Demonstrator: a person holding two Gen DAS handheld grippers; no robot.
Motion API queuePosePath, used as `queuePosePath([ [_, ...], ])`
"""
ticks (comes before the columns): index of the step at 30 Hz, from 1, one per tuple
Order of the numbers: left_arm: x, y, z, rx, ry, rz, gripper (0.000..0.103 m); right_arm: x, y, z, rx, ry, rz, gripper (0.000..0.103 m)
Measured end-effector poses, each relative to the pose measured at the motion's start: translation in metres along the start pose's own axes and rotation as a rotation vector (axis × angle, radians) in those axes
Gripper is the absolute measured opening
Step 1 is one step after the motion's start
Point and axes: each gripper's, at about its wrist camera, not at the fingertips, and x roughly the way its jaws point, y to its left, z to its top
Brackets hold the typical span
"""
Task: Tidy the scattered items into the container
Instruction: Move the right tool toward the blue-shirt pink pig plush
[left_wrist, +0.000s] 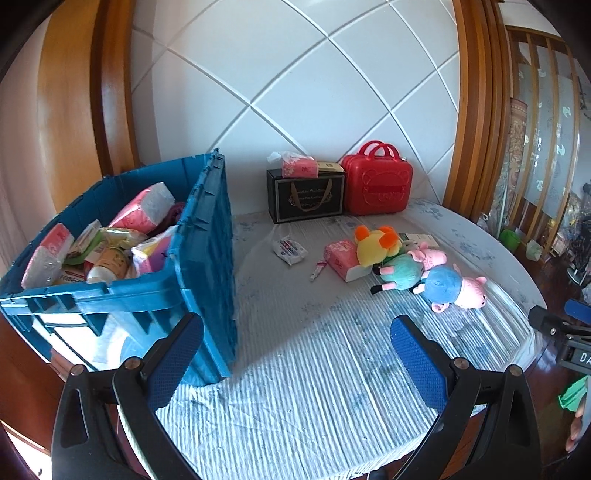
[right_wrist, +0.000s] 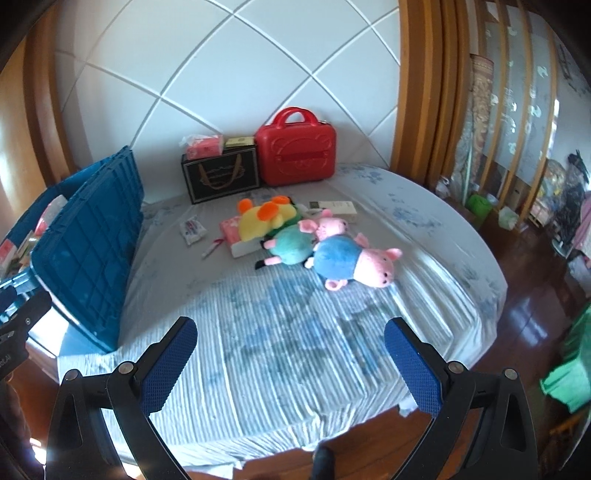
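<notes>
Both tools are empty with their jaws spread wide. The left hand-held gripper (left_wrist: 295, 354) hovers low over the bed (left_wrist: 314, 369), with the blue crate (left_wrist: 207, 266) just to its left, already part-filled with tissue packs and a bottle. The right hand-held gripper (right_wrist: 290, 354) hangs over the near edge of the bed; the scattered things lie well ahead of it.

Closest to the right tool is the blue-dressed pig plush (right_wrist: 354, 264), touching a green-dressed pig plush (right_wrist: 291, 249), which leans on a yellow plush (right_wrist: 264, 218) and a pink tissue pack (right_wrist: 232, 230). Further left lie a small tube (right_wrist: 211, 249) and a flat white packet (right_wrist: 192, 229).

The risk is in that cluster — a pinch on one soft toy will likely drag its neighbours or slip off the fabric. The thin tube may roll away on the sheet, and the crate's upright lid flap (right_wrist: 92, 229) could snag a loaded tool swinging across.
</notes>
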Motion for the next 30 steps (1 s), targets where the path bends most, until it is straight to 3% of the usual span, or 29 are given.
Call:
queuePosePath([
  [9, 0.123, -0.107, 0.006, -0.035, 0.154, -0.041, 0.103, 0.114, -0.139, 0.022, 0.061, 0.116, -0.069, 0.103],
  [12, 0.165, -0.145, 0.012, -0.072, 0.238, -0.051, 0.103, 0.159, -0.187, 0.040, 0.066, 0.170, -0.042, 0.103],
  [16, 0.200, -0.185, 0.014, -0.095, 0.265, -0.009, 0.103, 0.209, -0.228, 0.067, 0.033, 0.227, -0.025, 0.103],
  [24, 0.265, -0.239, 0.004, 0.044, 0.352, 0.014, 0.103, 0.282, -0.238, 0.067, 0.020, 0.355, 0.121, 0.103],
  [30, 0.308, -0.269, 0.005, 0.108, 0.400, -0.041, 0.103, 0.309, -0.226, 0.055, 0.026, 0.422, 0.130, 0.103],
])
